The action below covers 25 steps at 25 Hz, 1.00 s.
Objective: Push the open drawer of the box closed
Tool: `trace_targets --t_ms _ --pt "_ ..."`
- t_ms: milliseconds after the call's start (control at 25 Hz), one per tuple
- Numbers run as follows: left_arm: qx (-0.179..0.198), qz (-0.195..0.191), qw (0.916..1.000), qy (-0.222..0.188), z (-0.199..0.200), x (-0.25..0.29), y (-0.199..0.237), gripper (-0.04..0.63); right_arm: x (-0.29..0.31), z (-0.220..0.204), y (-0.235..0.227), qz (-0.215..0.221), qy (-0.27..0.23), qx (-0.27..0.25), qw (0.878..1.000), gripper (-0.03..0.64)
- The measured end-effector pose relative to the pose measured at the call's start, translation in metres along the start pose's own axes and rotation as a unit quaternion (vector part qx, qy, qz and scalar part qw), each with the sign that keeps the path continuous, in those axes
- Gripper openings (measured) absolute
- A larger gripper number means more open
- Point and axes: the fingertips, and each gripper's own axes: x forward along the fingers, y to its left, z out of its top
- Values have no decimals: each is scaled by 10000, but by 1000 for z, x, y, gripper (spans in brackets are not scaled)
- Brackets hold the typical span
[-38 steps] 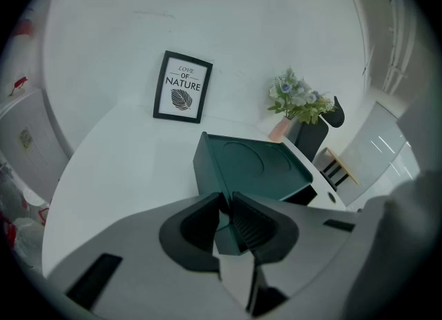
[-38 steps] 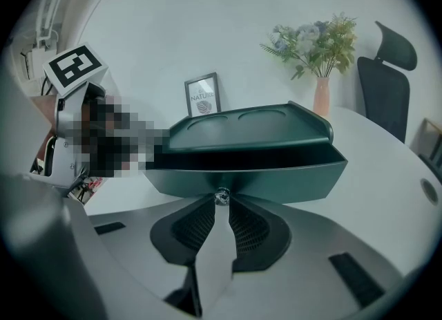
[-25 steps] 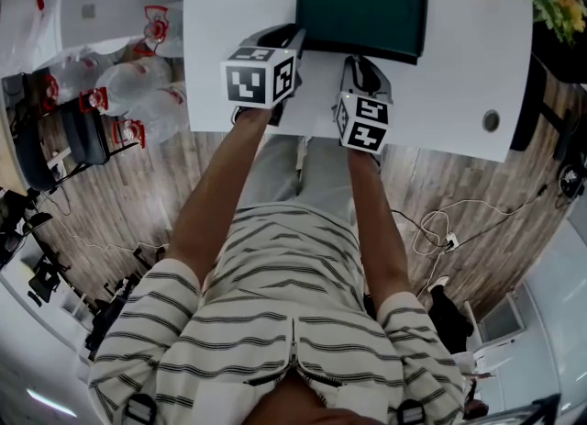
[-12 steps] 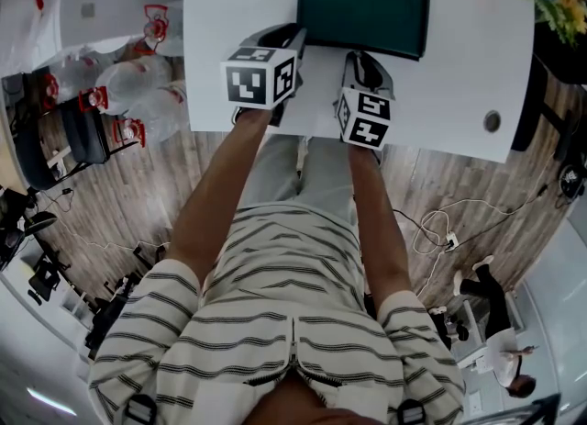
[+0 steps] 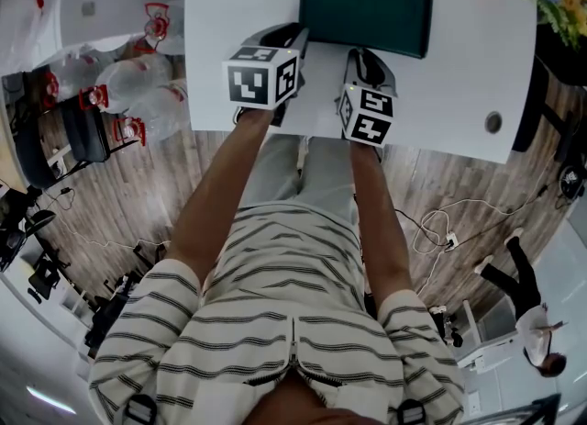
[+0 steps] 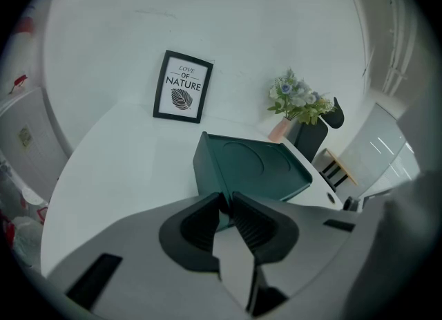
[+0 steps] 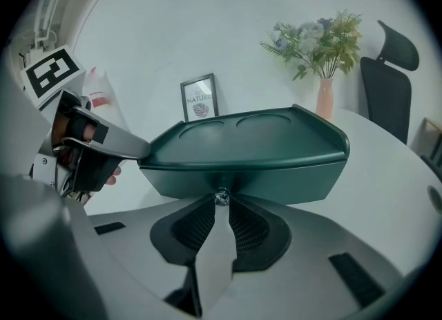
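If poorly braced by the clenched left tool point(image 6: 226, 200), the green box point(image 6: 250, 163) could be shoved along the desk point(image 5: 240, 10) while its drawer knob point(image 7: 220, 196) is gripped by the right tool point(image 7: 221, 203).

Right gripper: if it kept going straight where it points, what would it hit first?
The small knob on the dark green box front; it sits between the right gripper tips, apparently pinched, with the front panel just behind.
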Motion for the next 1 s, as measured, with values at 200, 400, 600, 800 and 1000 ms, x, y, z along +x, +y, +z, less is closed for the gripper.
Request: trace_targets --t_ms 200,400,600,800,1000 --pt "-66 -31 10000 20 1 0 0 60 0 1 -1 -8 2 16 10000 75" --pt "-22 -19 10000 35 0 1 -1 60 2 1 -2 -8 -11 29 10000 75" --pt "-44 -10 10000 21 1 -1 0 60 2 2 -1 11 2 69 10000 75" --pt "-130 -48 9999 40 0 0 1 60 3 2 -1 27 15 111 9999 77" --pt "-122 -56 9999 -3 0 1 1 60 3 2 0 57 55 132 9999 78"
